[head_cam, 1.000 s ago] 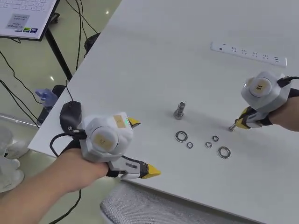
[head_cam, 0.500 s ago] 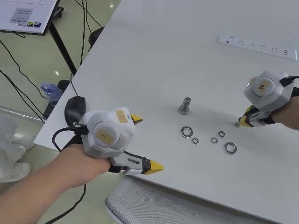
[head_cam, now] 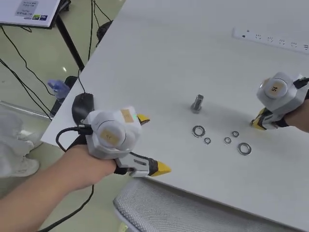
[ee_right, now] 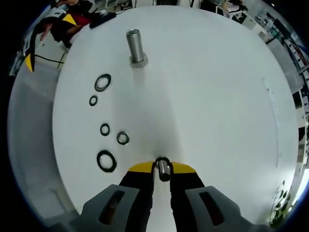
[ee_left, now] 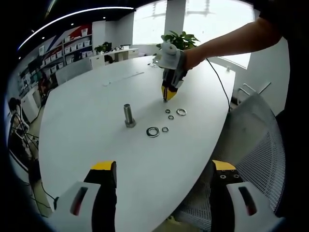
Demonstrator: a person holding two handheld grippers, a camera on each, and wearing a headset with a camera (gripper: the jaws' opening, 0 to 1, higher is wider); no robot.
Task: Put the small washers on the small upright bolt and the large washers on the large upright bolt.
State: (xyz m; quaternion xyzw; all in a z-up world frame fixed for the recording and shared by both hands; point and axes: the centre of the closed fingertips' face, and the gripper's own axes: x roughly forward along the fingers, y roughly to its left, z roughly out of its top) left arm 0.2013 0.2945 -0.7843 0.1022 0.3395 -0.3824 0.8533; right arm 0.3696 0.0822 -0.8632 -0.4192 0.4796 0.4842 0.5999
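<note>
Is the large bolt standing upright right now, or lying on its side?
Upright. The large bolt stands on its wide base on the table, shank pointing up; both gripper views agree.

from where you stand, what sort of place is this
Likely an office meeting room: a large white table with a power strip, a mesh chair at its edge, and a potted plant by bright windows in the left gripper view.
</note>
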